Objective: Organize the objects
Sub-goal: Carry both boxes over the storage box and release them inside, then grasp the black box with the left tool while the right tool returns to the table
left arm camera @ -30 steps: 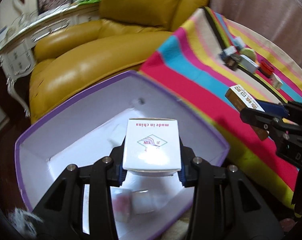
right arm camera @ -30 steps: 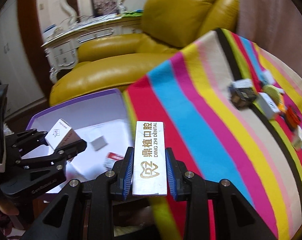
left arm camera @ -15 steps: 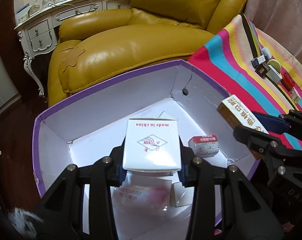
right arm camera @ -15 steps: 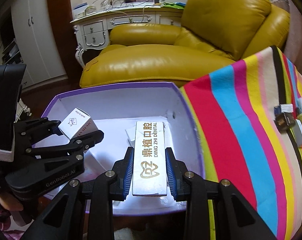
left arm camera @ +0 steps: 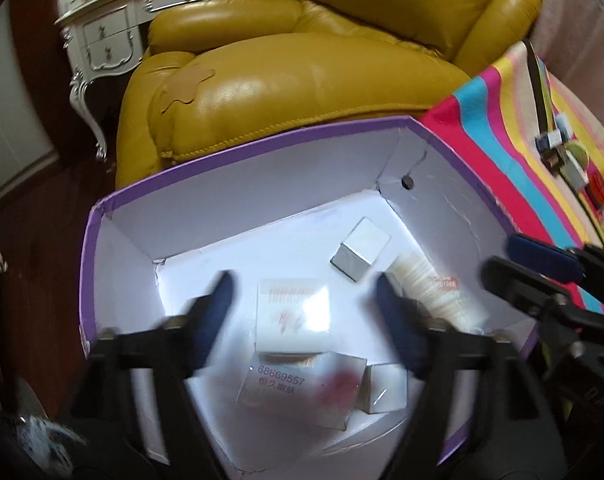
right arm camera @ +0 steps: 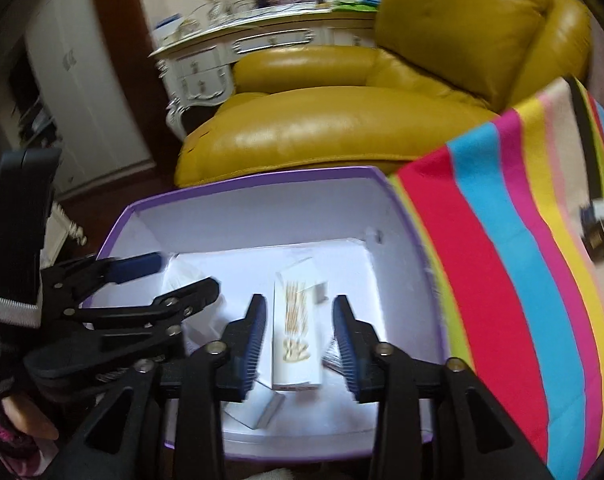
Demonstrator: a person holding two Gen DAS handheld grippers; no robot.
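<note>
Purple-edged bin (left arm camera: pixel 238 148) lies under both grippers, left (left arm camera: pixel 302 304) and right (right arm camera: pixel 300 328), jaws just parted, boxes (right arm camera: pixel 296 320) dropped between

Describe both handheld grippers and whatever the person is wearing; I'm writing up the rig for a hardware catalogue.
Both the left gripper and the right gripper are black plastic two-finger tools with silver screw heads at the joints and dark blue ribbed pads. In the right wrist view, the left gripper's body has a grey-white ribbed band. The hand beneath it wears a dark knit glove or cuff flecked with pink.
</note>
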